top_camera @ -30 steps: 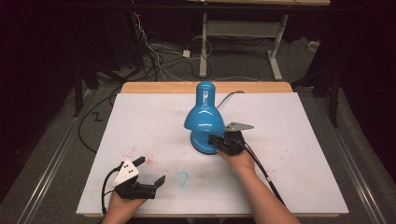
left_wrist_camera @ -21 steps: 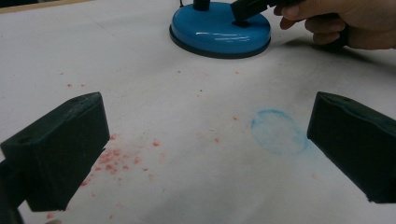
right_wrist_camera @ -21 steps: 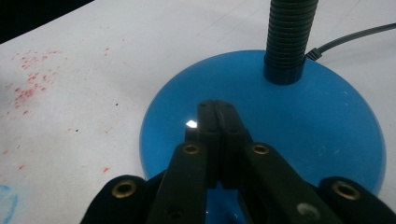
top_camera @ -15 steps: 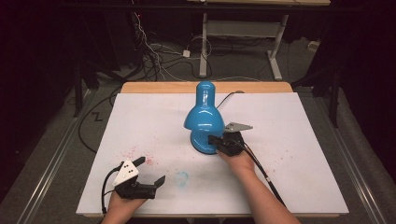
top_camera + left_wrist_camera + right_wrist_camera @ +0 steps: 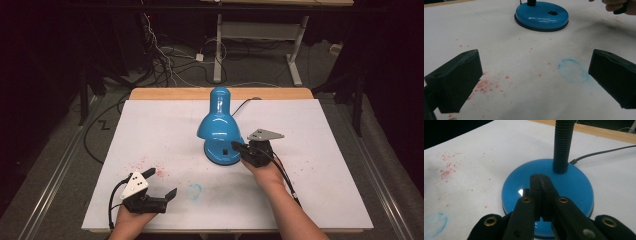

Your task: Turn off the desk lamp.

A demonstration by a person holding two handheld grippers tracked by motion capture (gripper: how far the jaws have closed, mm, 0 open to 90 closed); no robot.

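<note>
Blue lamp (image 5: pixel 219 127) stands near the middle of the white-covered table (image 5: pixel 330 145), its round base (image 5: pixel 571 187) flat on the sheet and its black ribbed neck (image 5: pixel 562 145) rising from the base's far side. The right gripper (image 5: pixel 540 181) has its jaws pressed together with nothing between them, tips over the base's near part. The left gripper (image 5: pixel 159 197) rests near the front left edge, jaws spread wide, a faint blue ring stain (image 5: pixel 573 70) and red specks (image 5: pixel 486 86) ahead of it

Dark room; grey floor (image 5: pixel 60 165), tangled cables (image 5: pixel 165 60), white desk frame (image 5: pixel 260 35)
</note>
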